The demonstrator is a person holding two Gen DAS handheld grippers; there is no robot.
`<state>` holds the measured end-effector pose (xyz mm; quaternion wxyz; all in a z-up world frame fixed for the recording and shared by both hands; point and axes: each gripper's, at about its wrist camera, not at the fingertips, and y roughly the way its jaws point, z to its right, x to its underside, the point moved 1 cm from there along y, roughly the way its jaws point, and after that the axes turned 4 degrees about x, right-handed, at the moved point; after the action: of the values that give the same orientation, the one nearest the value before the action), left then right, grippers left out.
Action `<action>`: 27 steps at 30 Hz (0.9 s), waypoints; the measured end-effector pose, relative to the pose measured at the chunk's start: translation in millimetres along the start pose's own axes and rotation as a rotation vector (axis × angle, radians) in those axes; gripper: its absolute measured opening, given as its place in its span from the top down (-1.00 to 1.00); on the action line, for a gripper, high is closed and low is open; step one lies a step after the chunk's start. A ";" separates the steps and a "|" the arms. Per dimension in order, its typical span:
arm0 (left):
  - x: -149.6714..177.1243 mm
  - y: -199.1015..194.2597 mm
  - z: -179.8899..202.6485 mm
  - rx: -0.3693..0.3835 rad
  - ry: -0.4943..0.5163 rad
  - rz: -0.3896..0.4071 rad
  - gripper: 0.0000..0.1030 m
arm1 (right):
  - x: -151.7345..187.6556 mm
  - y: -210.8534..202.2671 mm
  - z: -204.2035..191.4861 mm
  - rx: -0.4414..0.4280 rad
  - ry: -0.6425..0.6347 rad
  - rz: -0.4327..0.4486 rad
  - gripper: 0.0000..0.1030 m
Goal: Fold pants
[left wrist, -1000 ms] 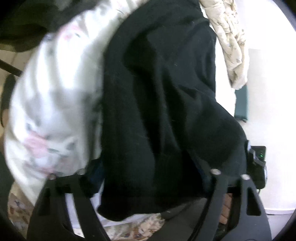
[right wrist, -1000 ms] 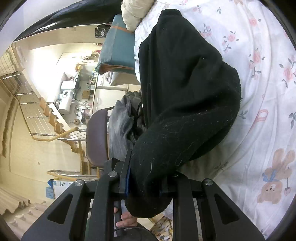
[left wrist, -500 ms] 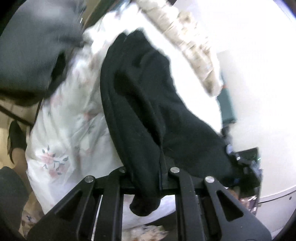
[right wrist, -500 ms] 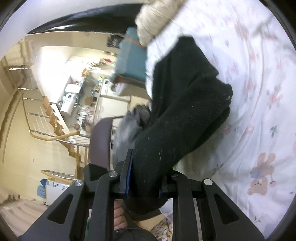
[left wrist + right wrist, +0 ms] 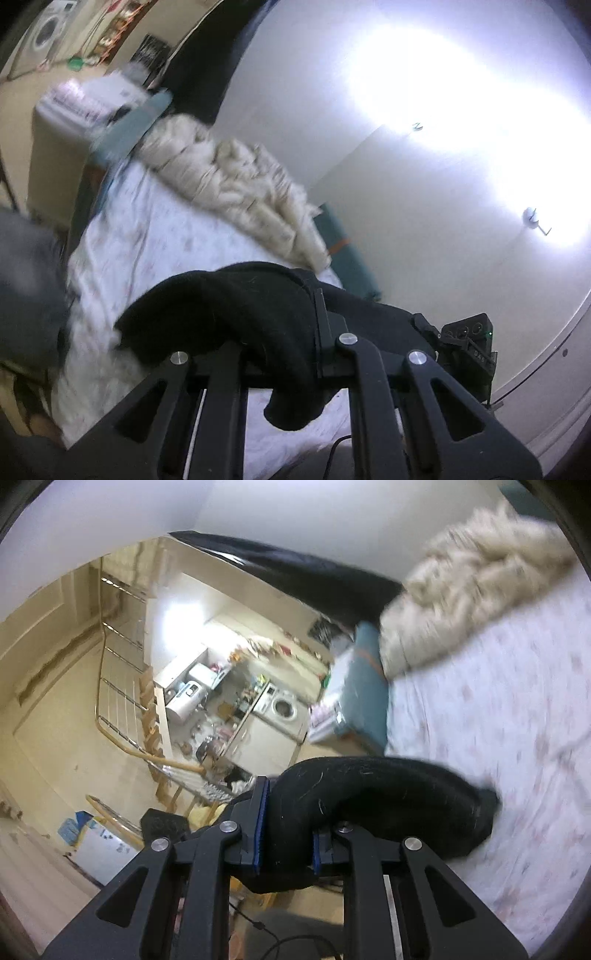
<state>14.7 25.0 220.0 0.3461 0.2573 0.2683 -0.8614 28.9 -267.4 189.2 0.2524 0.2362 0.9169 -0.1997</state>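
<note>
My left gripper (image 5: 284, 354) is clamped on the black pants (image 5: 229, 314); fabric bunches ahead of the fingers above the floral bedsheet (image 5: 155, 240). My right gripper (image 5: 286, 834) pinches the pants between blue pads (image 5: 260, 827).

Bed with flowered sheet (image 5: 155, 236); cream blanket (image 5: 236, 184) bunched at its far end against pale wall (image 5: 424, 221), strongly lit. Beyond the bed: washing machine (image 5: 283, 708), wooden stair rail (image 5: 173, 762), beige floor (image 5: 55, 738).
</note>
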 end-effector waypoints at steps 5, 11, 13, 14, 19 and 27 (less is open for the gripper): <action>-56.3 44.6 18.1 -0.023 0.037 -0.015 0.83 | -63.0 0.6 -30.4 0.070 -0.037 0.026 0.63; -106.9 116.3 6.8 -0.055 0.063 -0.021 0.83 | -129.0 30.4 -17.5 0.150 -0.033 0.039 0.63; -123.0 131.9 10.0 -0.073 0.091 -0.002 0.82 | -149.6 41.1 -12.1 0.170 -0.036 0.055 0.63; -129.1 135.6 11.8 -0.070 0.095 0.011 0.83 | -156.5 44.2 -11.7 0.171 -0.042 0.060 0.63; -133.0 129.0 26.4 -0.029 0.188 0.078 0.82 | -168.1 39.9 -21.8 0.170 -0.112 0.105 0.63; -16.2 101.8 -23.0 -0.039 0.242 -0.046 0.82 | -75.3 20.8 33.2 0.193 -0.071 0.036 0.64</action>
<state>105.5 -15.6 184.7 0.2965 0.3463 0.3307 -0.8263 109.6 -291.6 199.7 0.2643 0.2684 0.8795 -0.2908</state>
